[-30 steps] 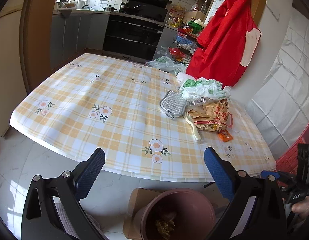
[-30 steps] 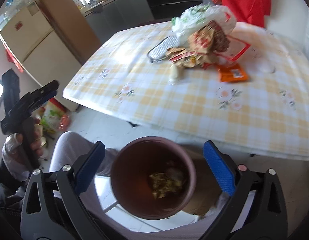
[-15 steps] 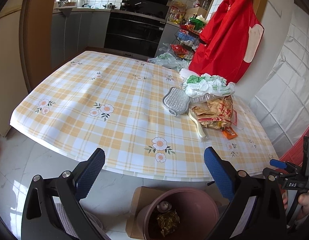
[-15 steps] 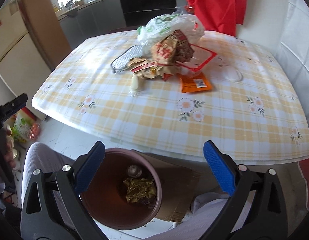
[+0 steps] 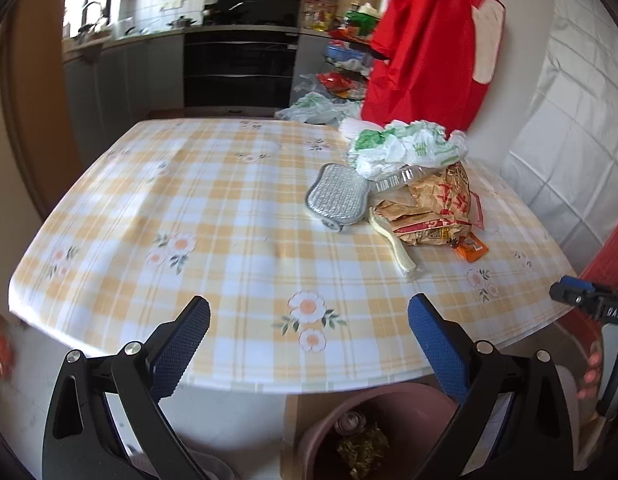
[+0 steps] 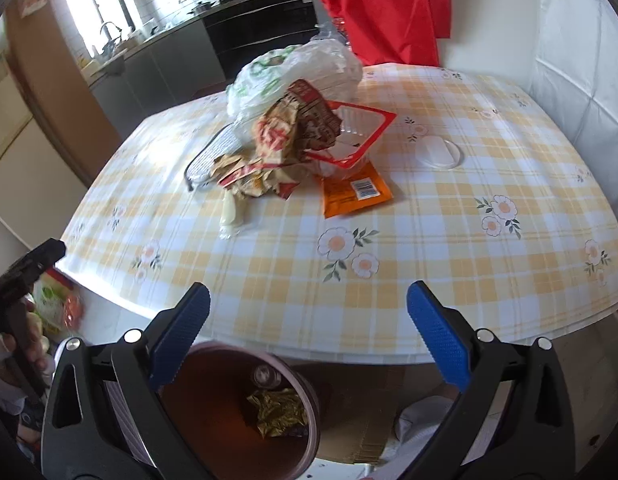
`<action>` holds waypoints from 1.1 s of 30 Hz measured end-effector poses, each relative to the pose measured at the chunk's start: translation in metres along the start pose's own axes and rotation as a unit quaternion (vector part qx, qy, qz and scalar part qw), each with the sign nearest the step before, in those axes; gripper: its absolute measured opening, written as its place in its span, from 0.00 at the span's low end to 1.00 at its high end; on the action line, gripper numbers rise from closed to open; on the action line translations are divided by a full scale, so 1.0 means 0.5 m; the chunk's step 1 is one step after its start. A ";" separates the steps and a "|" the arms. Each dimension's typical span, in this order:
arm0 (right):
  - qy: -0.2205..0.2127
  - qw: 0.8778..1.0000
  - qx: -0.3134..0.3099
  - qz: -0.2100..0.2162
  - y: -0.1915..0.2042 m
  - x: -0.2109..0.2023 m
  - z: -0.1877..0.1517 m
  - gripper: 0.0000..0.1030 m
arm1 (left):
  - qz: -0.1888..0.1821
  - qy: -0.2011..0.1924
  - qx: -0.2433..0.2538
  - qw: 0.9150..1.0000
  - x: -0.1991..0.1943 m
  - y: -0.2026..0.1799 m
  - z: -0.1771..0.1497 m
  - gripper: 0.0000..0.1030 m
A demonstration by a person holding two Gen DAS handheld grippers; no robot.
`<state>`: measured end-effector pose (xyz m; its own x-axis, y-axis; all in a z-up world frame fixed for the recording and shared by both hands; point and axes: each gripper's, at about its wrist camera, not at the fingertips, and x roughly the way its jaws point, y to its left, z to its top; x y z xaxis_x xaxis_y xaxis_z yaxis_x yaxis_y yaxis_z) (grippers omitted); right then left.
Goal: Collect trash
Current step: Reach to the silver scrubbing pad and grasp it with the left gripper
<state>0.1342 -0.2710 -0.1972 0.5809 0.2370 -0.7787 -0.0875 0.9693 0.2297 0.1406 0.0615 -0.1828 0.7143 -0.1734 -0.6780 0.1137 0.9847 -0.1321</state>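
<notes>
A heap of trash lies on the checked table (image 5: 213, 216): a white-green plastic bag (image 5: 405, 148), a foil tray lid (image 5: 337, 196), brown paper wrappers (image 5: 433, 212), a cream utensil (image 5: 393, 244) and an orange sachet (image 6: 355, 192). A red-rimmed clear tray (image 6: 355, 136) and a round clear lid (image 6: 439, 152) lie beside them. The brown bin (image 6: 237, 412) on the floor below the table's front edge holds crumpled wrappers. My left gripper (image 5: 309, 336) and right gripper (image 6: 307, 328) are both open and hold nothing, hovering at the front edge above the bin.
A red apron (image 5: 429, 44) hangs on the wall behind the table. Kitchen cabinets and a black oven (image 5: 241, 64) stand at the back. Flat cardboard (image 6: 357, 428) lies under the bin. A hand (image 5: 589, 372) holds the right gripper at the far right of the left wrist view.
Both grippers have risen and moved forward from over the bin toward the table, staying open. The trash heap now sits closer in both views; nothing on the table moved.
</notes>
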 end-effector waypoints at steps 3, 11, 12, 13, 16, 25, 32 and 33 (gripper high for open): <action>0.000 1.000 0.008 0.001 -0.013 0.014 0.016 0.94 | -0.002 0.002 0.035 0.999 0.052 -0.024 0.030 0.94; -0.006 1.000 0.019 0.001 -0.047 0.040 0.058 0.94 | -0.020 0.023 0.069 0.997 0.182 -0.064 0.128 0.94; -0.005 1.000 0.020 0.000 -0.051 0.043 0.064 0.94 | -0.016 0.025 0.081 0.996 0.199 -0.069 0.134 0.94; -0.005 1.000 0.022 0.000 -0.055 0.047 0.070 0.94 | -0.014 0.030 0.096 0.995 0.221 -0.075 0.140 0.94; -0.002 1.000 0.030 0.007 -0.067 0.060 0.087 0.94 | -0.019 0.050 0.136 0.989 0.284 -0.088 0.146 0.88; 0.015 0.999 0.032 -0.007 -0.093 0.083 0.107 0.94 | 0.011 0.078 0.292 0.953 0.424 -0.140 0.132 0.71; 0.024 0.999 0.028 -0.002 -0.093 0.103 0.121 0.94 | 0.023 0.074 0.333 0.940 0.470 -0.156 0.123 0.62; 0.024 0.999 0.024 -0.002 -0.088 0.108 0.124 0.94 | 0.024 0.074 0.332 0.940 0.474 -0.154 0.125 0.50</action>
<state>0.2193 -0.3047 -0.2131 0.5414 0.2375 -0.8066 -0.0465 0.9663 0.2533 0.3442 -0.0545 -0.2882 0.6306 -0.0807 -0.7719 0.5247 0.7771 0.3475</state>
